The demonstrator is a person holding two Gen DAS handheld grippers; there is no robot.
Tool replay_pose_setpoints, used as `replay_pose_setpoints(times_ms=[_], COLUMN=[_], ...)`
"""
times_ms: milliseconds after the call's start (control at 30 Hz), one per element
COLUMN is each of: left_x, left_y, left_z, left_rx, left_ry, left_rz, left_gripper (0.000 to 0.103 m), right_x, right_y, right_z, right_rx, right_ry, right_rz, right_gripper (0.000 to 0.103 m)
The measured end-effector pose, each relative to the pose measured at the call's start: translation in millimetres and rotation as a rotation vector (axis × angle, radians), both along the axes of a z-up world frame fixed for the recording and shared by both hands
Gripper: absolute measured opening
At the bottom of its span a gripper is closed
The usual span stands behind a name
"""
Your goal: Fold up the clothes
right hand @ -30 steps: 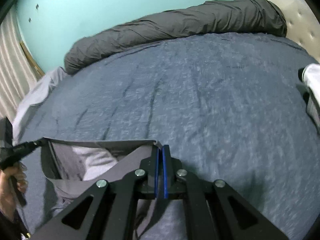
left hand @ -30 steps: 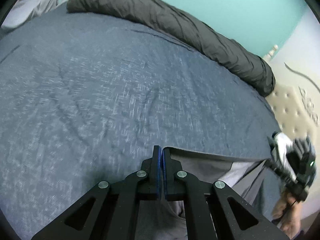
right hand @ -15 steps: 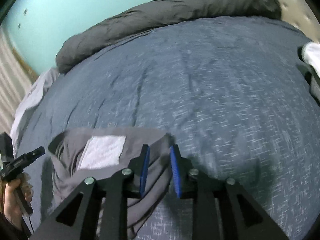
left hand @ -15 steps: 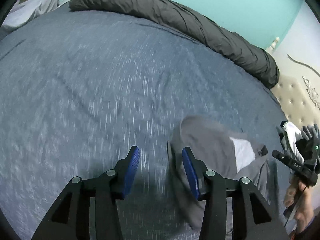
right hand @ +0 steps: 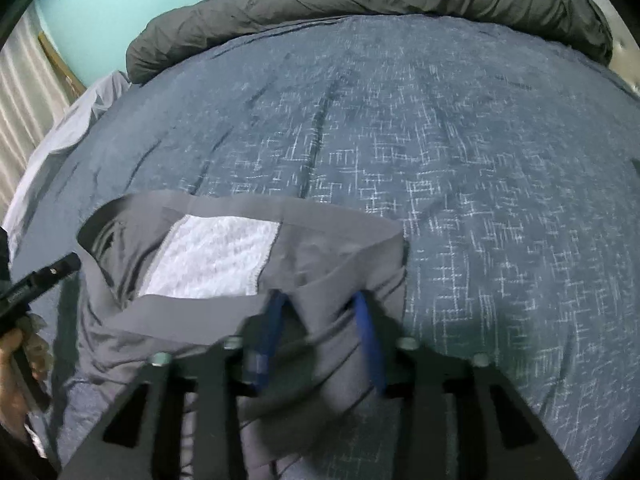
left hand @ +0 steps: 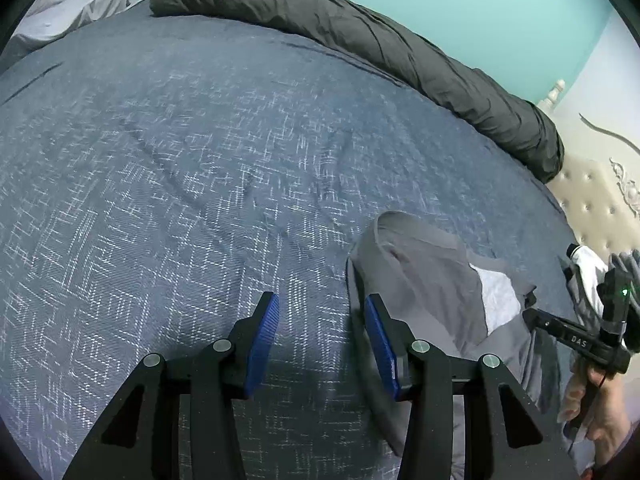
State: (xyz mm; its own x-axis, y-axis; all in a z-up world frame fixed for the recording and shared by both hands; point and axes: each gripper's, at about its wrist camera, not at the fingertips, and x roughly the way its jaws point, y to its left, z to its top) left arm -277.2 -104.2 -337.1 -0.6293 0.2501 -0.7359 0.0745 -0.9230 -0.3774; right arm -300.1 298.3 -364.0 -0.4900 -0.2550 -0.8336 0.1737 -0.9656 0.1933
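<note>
**Bed inventory: garment and tongs**

Blue bedspread: beneath both tongs. Dark rolled duvet: far ahead. Grey garment: crumpled on the bedspread, right of the left gripper, under the right gripper. Both tongs released; the blurred right one possibly touches the cloth.

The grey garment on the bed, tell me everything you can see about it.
The grey garment looks like thin, smooth knit fabric, darker grey with a broad waistband along its far edge and a paler, textured rectangular panel showing inside the opening. It lies loosely crumpled, not yet neatly folded, on the blue patterned bedspread. The right gripper is open with its blue pads over the cloth, not clamping it. The left gripper is open beside the garment's edge, over the bedspread.
</note>
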Motion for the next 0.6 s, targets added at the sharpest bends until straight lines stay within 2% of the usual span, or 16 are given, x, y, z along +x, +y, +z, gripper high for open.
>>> replay_pose_setpoints(times_ms=[33,133,367,600], left_x=[0,-1,-8,-20], left_y=[-2,-3,2,13], left_z=[-1,0,2,5], left_rx=[0.003,0.006,0.019,0.034], left_ry=[0.001,0.004,0.017,0.037], left_rz=[0.002,0.004,-0.035,-0.090], left_gripper=[0.048,0.048,0.049,0.049], right_x=[0,3,3,-10], right_y=[-1,4,39,78], right_z=[0,6,29,25], right_rx=[0.010,-0.003,-0.060,-0.078], right_ry=[0.004,0.039,0.135,0.118], right_rz=[0.002,-0.004,-0.106,-0.208], right_gripper=[0.010,0.005,0.004,0.003])
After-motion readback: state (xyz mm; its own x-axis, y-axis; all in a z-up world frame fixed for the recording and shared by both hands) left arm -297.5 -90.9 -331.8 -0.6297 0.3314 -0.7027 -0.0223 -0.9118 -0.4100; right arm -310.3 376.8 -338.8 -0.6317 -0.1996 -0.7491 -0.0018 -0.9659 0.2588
